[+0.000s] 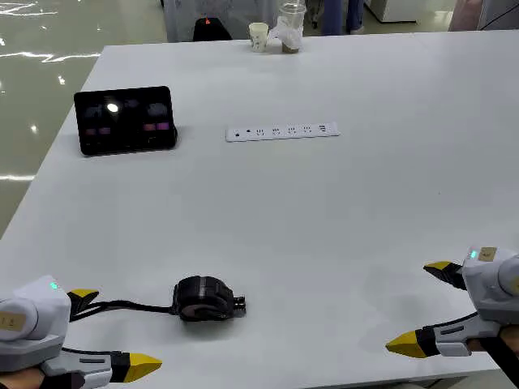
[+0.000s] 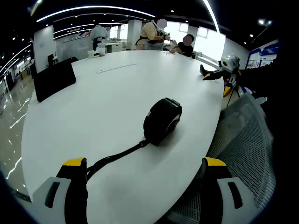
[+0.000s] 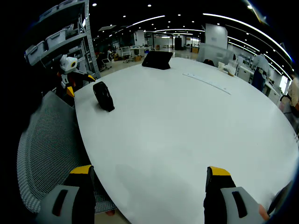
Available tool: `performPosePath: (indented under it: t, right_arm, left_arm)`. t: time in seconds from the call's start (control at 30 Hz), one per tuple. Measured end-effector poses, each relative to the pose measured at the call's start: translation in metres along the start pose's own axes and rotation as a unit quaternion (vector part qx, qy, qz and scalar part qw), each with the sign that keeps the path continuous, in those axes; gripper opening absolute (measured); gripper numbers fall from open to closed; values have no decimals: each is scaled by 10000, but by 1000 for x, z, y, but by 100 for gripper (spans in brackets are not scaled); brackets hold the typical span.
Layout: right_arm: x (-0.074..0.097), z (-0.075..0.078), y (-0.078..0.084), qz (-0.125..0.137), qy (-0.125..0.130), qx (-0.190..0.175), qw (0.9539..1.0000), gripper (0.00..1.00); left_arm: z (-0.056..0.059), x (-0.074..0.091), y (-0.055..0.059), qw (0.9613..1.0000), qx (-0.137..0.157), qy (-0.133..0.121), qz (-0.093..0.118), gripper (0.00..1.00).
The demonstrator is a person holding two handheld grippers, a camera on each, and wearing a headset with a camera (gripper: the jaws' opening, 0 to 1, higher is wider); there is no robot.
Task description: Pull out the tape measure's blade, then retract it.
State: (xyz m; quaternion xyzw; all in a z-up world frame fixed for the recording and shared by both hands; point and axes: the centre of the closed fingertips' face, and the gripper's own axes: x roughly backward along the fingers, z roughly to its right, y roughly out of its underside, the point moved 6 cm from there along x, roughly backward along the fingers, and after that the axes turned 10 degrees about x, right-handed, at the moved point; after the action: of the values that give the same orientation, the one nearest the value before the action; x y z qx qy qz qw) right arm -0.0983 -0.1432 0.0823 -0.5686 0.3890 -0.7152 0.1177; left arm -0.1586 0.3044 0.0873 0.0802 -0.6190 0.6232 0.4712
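We are looking down at a broad white worktop point(image 1: 324, 211) that is carrying everything. The two gripper views are adding the surroundings. A grey mesh chair point(image 2: 243, 135) is standing just beside the worktop's near edge. People point(image 2: 152, 35) are standing at the far end in the left gripper view, and metal shelving point(image 3: 60, 42) is rising at the left of the right gripper view. The head view is giving us the far things more plainly. A black tablet point(image 1: 126, 120) is standing propped up at the far left, a white power strip point(image 1: 281, 131) is lying flat near the middle, and a paper cup point(image 1: 258, 36) is standing by the far edge.

The left gripper point(image 1: 117, 329) is hovering at the near left corner with its jaws spread wide, holding nothing. The right gripper point(image 1: 415, 306) is hovering at the near right with its jaws equally wide and gripping nothing, well apart from the tape measure.

The black tape measure point(image 1: 203, 298) is sitting on the worktop near the front edge, just ahead of the left gripper. Its long axis is running left to right, along the line between the two grippers. Its blade tip point(image 1: 240, 305) is pointing toward the right gripper, with the blade wound in. Its black strap point(image 1: 122, 306) is trailing the other way and reaching the left gripper's jaws. We are not able to tell whether the strap is touching them.
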Motion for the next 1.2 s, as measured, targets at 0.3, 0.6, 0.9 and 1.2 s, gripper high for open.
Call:
performPosePath:
  t: [0.3,0.6,0.9,1.2]
  right_arm:
    - [0,0,-1,-9,-39,15,10000,99]
    - [0,1,1,-35,-110,97,9999,99]
    - [-4,3,-8,200,-100,315,9993,99]
    - [-8,3,-13,168,-152,346,9991,99]
  left_arm:
    - [0,1,2,10000,-60,20,-58,99]
    - [-5,2,-3,9999,-113,-57,-5,99]
    - [-4,-1,-12,9995,-267,83,-142,99]
    - [-4,-3,-15,9968,-603,313,-422,99]
